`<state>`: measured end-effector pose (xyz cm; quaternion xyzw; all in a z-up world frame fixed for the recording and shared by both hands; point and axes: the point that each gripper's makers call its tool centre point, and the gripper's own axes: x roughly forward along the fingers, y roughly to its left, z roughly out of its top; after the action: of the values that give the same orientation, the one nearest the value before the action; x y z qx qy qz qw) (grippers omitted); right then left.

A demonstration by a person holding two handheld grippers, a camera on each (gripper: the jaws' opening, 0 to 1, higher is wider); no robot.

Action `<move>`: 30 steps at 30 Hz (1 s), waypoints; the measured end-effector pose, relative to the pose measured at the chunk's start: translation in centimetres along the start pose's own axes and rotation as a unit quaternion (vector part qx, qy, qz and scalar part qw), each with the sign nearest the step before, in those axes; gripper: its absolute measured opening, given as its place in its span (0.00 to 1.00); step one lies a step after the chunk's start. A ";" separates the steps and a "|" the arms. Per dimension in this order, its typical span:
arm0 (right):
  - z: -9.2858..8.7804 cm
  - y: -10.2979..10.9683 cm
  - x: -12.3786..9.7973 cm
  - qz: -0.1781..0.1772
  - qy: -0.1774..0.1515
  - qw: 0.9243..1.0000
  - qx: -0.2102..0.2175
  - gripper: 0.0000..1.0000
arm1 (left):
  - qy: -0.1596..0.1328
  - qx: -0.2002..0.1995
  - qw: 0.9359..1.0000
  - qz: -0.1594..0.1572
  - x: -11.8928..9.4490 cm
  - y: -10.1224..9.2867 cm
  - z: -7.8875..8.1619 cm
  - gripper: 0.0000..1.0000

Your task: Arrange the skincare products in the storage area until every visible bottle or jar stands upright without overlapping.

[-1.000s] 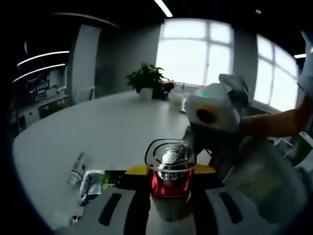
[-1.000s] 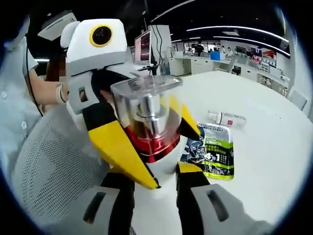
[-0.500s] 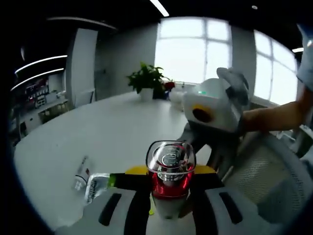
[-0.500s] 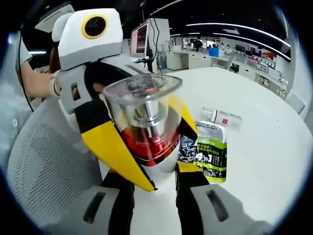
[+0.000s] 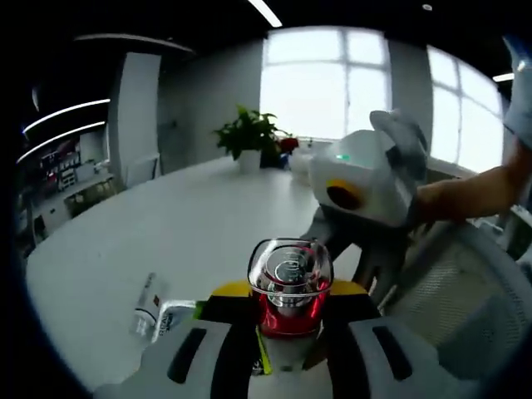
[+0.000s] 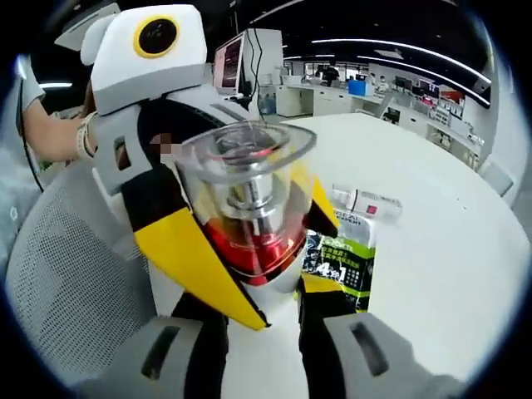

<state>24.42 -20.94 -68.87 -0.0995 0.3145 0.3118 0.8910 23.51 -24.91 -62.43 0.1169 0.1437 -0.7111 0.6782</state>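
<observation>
Two tools pinch one pump bottle [image 6: 249, 208] above the worktop [image 5: 166, 224]: left tool [image 5: 287, 320] and right tool [image 6: 264, 312]. Probably rigid, slippery, top-heavy; grip the white base, not the clear cap.

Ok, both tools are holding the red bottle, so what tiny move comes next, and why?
Probably lower the bottle upright onto the bare table. Both the left tool and right tool clamp it in the air, while a pouch and small tube lie flat there.
</observation>
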 end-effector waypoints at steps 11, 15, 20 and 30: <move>0.1 -1.3 0.2 -0.015 0.000 1.000 0.010 0.32 | -0.004 0.006 1.000 -0.016 0.8 0.9 0.3 0.26; 0.2 -1.8 0.2 -0.028 -0.004 0.999 0.020 0.32 | -0.008 0.012 1.000 -0.026 1.1 1.2 0.5 0.26; 0.1 -2.0 0.2 -0.033 -0.004 0.999 0.028 0.32 | -0.007 0.014 0.999 -0.039 1.2 1.2 0.6 0.27; 0.0 -2.1 0.1 -0.050 0.004 0.998 0.042 0.32 | -0.010 0.029 0.996 -0.084 1.1 0.7 0.6 0.27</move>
<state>25.78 -22.51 -68.93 -0.0795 0.3254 0.2527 0.9077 24.18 -26.15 -62.28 0.1168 0.1254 -0.7707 0.6138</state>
